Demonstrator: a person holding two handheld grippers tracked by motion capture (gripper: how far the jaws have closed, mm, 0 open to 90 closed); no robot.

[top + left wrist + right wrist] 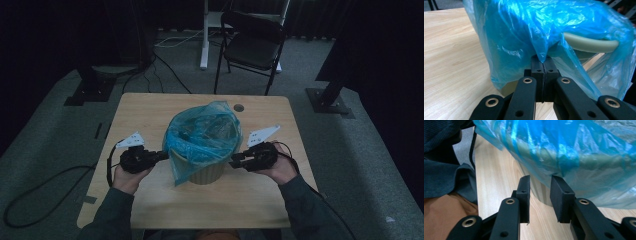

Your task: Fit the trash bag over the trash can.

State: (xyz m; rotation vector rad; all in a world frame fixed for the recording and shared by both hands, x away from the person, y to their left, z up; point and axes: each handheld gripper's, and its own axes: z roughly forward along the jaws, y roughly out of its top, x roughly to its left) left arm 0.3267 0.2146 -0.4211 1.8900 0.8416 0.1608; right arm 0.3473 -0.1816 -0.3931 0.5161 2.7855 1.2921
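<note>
Standing mid-worktop (150, 107), the beige bin (207, 173) wore a blue bag (202, 135). Left hand-held gripper (543, 65) was clamped on bag film; right hand-held gripper (540, 185) stood apart beside it. Grey carpet (365, 150), a folding chair (251, 42) lay beyond.
</note>
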